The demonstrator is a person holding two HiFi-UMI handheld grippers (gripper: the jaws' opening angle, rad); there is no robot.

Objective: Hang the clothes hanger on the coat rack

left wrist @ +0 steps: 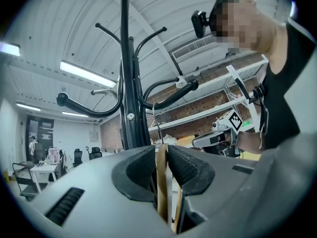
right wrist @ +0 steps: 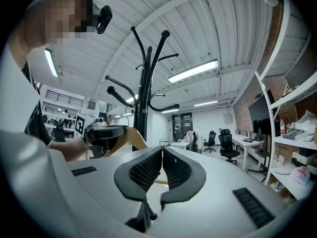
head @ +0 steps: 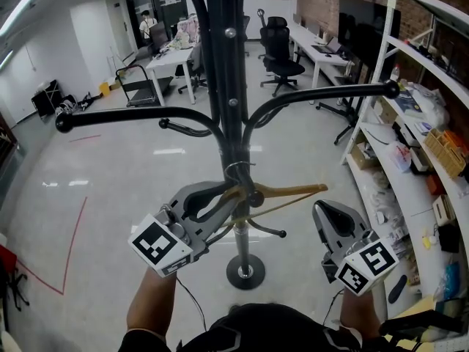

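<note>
The black coat rack [head: 226, 86] rises straight in front of me, with curved arms reaching left and right. My left gripper [head: 218, 199] is shut on a wooden clothes hanger [head: 287, 191] right beside the pole. The hanger's metal hook [head: 236, 171] lies against the pole; whether it rests on an arm is unclear. In the left gripper view the wooden bar [left wrist: 162, 180] is clamped between the jaws of the left gripper [left wrist: 162, 148], below the rack [left wrist: 128, 88]. My right gripper [head: 327, 210] hovers just right of the hanger and apart from it. The right gripper [right wrist: 162, 151] is shut on nothing.
The rack's round base [head: 245, 272] stands on the glossy floor below. White shelves [head: 432, 145] full of boxes line the right side. Desks and office chairs [head: 282, 57] stand at the back, and a red tape line [head: 73, 233] marks the floor at left.
</note>
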